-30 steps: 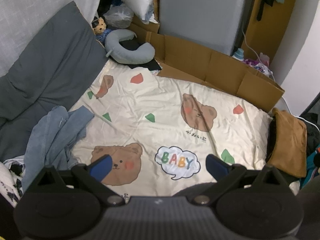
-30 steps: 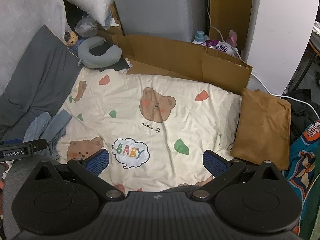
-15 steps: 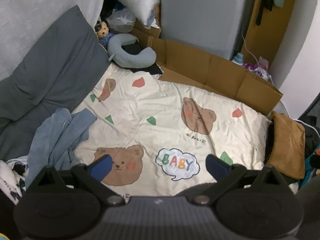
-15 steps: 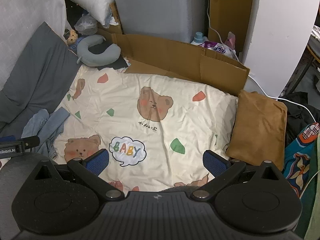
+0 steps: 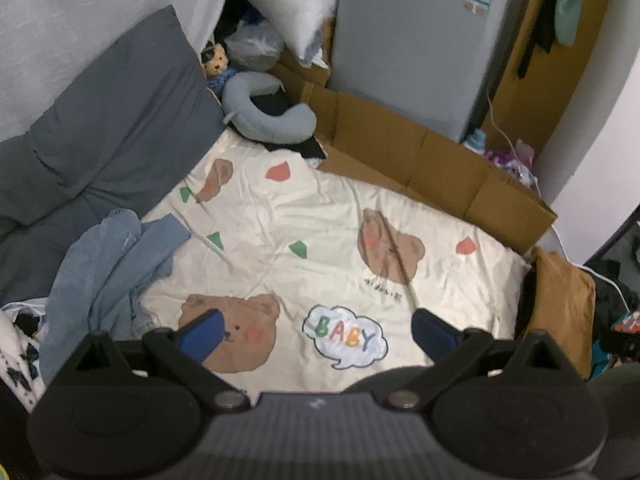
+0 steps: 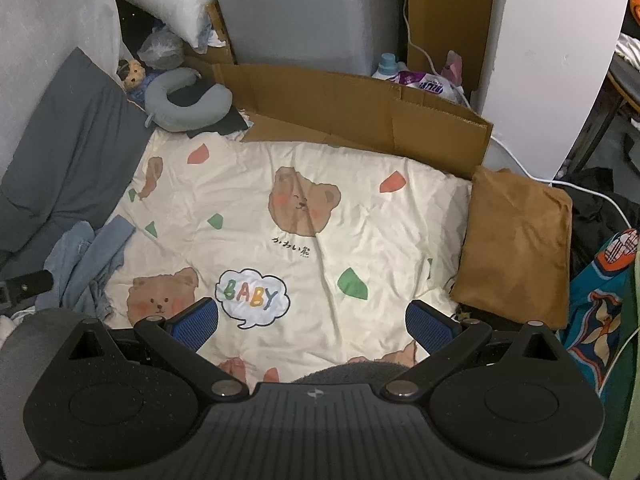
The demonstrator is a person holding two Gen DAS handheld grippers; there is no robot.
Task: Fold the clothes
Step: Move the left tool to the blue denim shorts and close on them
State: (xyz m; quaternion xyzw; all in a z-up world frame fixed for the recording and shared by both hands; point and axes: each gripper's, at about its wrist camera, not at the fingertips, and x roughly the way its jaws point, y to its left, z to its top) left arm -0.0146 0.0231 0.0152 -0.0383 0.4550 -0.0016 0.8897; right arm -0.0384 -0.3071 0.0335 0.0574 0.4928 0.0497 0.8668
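A crumpled blue denim garment [image 5: 108, 272] lies at the left edge of the cream bear-print quilt [image 5: 320, 232], also seen as the denim garment [image 6: 86, 264] on the quilt [image 6: 360, 220] in the right wrist view. A folded brown cloth [image 6: 520, 240] rests at the quilt's right edge; the same brown cloth [image 5: 564, 304] shows in the left wrist view. My left gripper [image 5: 318, 332] hangs open high above the quilt's near part, to the right of the denim. My right gripper [image 6: 312, 322] is open too, over the near middle, holding nothing.
Flattened cardboard [image 6: 360, 108] stands along the far edge before a grey cabinet [image 5: 408, 40]. A grey neck pillow [image 6: 184, 100] and a small plush toy [image 5: 216, 62] lie far left. Dark grey cushions [image 5: 100, 128] line the left; colourful fabric [image 6: 600, 312] and cables sit right.
Both grippers have pulled back and risen a little, so the quilt looks smaller and further. The left view has swung slightly left, showing more of the denim. Nothing was grasped.
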